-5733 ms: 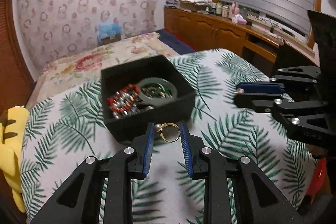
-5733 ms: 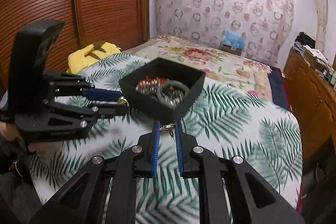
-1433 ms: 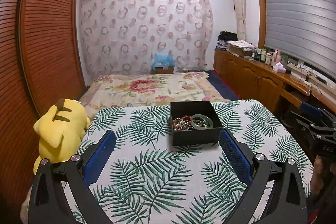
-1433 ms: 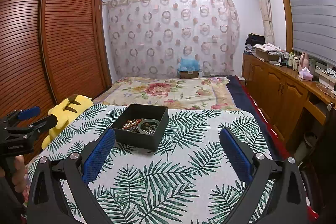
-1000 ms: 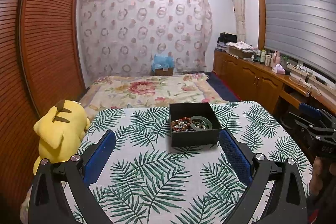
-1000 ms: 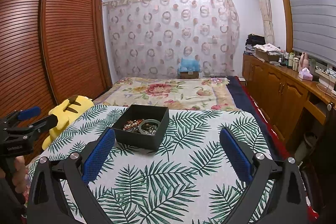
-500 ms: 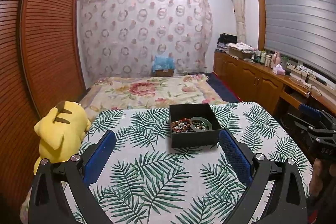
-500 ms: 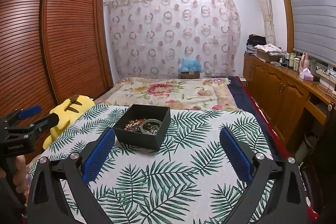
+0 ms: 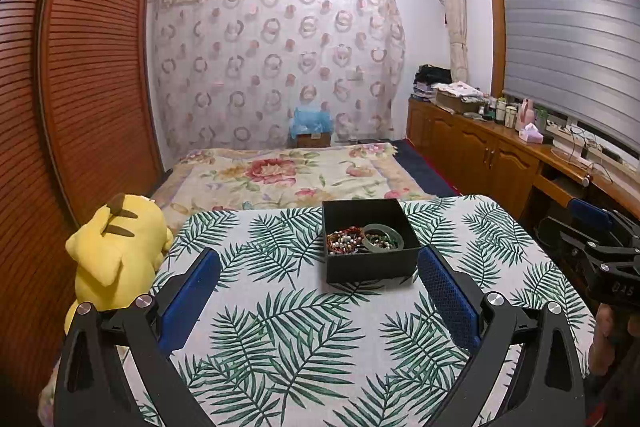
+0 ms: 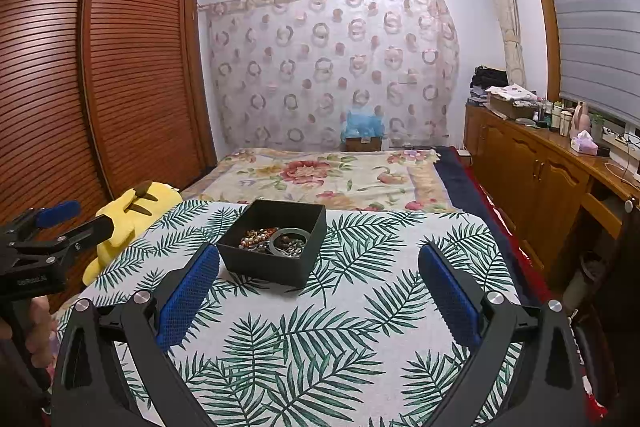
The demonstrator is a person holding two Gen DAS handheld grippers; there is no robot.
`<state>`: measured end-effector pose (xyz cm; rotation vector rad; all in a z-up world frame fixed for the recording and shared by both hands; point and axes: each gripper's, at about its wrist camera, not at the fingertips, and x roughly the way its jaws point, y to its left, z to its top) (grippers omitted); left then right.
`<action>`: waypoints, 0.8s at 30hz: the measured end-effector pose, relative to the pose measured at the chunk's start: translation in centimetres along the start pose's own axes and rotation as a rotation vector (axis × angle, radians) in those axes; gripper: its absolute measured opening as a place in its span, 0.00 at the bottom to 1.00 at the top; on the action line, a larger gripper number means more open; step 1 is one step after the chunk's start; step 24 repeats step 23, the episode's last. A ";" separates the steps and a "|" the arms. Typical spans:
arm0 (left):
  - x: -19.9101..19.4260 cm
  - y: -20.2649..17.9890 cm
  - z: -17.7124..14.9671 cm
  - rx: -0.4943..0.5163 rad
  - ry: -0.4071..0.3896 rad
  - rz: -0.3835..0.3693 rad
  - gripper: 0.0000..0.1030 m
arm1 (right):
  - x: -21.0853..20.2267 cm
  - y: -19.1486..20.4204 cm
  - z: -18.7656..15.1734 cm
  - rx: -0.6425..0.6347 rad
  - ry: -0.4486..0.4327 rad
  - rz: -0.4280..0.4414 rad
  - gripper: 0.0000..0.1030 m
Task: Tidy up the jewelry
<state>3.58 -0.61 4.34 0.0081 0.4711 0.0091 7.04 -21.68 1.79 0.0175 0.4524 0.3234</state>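
Observation:
A black open box stands on the leaf-print tablecloth. It holds a beaded bracelet, a green bangle and other small jewelry. The box also shows in the right wrist view. My left gripper is wide open and empty, held back from the box above the table's near side. My right gripper is wide open and empty too, at a similar distance. Each gripper shows at the edge of the other's view, the right one and the left one.
A yellow plush toy lies at the table's left edge. A bed with a floral cover is behind the table. Wooden cabinets run along the right wall, and a slatted wardrobe stands on the left.
5.7 s ago each gripper held a ring close to the box; now both are wide open, empty and pulled far back. Over the last second, hardly any motion.

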 end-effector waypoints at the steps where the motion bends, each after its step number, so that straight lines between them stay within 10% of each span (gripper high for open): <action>1: 0.0 0.0 0.0 0.000 0.000 0.001 0.93 | 0.0 0.0 0.0 0.000 0.000 0.000 0.98; 24: -0.1 0.0 0.1 0.001 -0.002 0.000 0.93 | -0.2 0.2 0.1 -0.001 -0.002 0.002 0.98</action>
